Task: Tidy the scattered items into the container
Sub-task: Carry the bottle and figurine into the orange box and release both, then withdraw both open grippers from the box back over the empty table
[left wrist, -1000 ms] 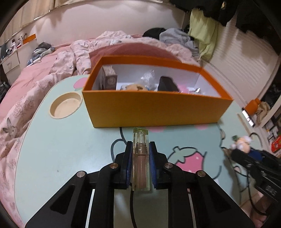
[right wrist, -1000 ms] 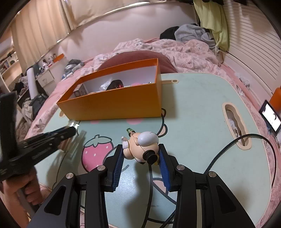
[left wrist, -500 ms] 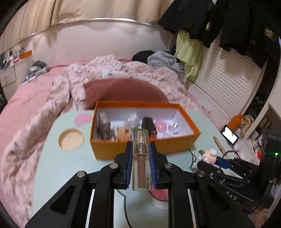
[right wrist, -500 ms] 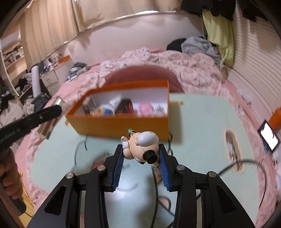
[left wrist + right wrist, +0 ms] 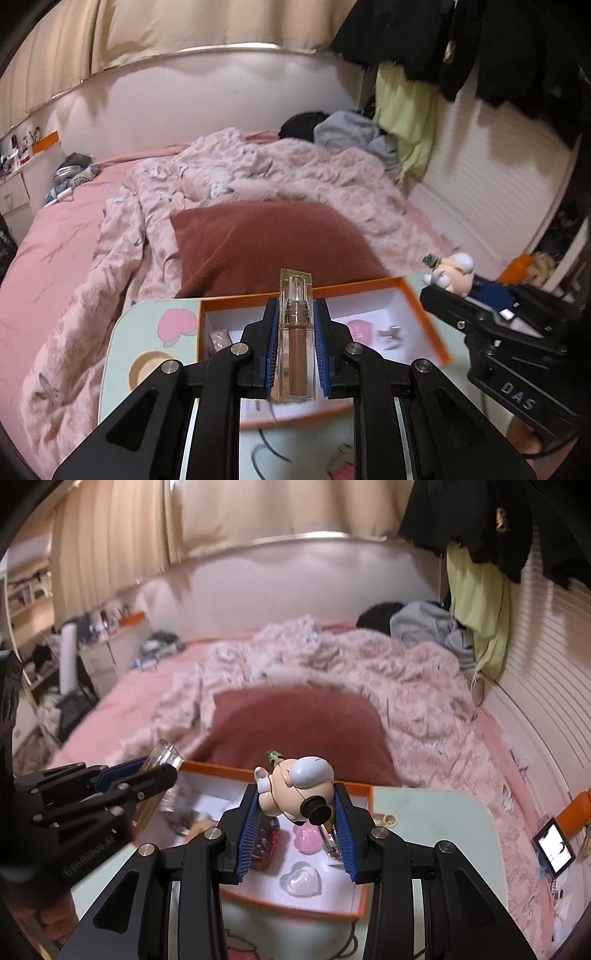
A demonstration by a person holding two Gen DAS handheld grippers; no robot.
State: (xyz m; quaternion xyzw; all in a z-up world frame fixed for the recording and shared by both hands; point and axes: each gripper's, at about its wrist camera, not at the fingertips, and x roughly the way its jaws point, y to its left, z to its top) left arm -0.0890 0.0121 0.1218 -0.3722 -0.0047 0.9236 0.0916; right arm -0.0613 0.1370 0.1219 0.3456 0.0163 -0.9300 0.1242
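Both hand-held grippers have risen since the earlier frames, so the orange box (image 5: 424,314) now sits low in each view instead of ahead at surface level. In the left wrist view, the left hand-held gripper (image 5: 295,314) is closed tight on a clear lip gloss tube (image 5: 296,343) with brown contents, held lengthwise between its blue pads (image 5: 273,347), above the open box. At the right edge the right hand-held gripper (image 5: 448,284) shows with a small toy figure (image 5: 452,271) at its tip. The right wrist view shows that gripper (image 5: 297,797) part closed on the toy figure (image 5: 295,786), both blue pads pressing its sides, directly over the box (image 5: 295,904). Inside the box lie a pink heart (image 5: 306,838), a clear heart (image 5: 300,882) and a dark red item (image 5: 264,845). The box stands on the pale green surface (image 5: 436,823), with a dark red cushion (image 5: 295,723) and a pink bed (image 5: 424,679) behind it.
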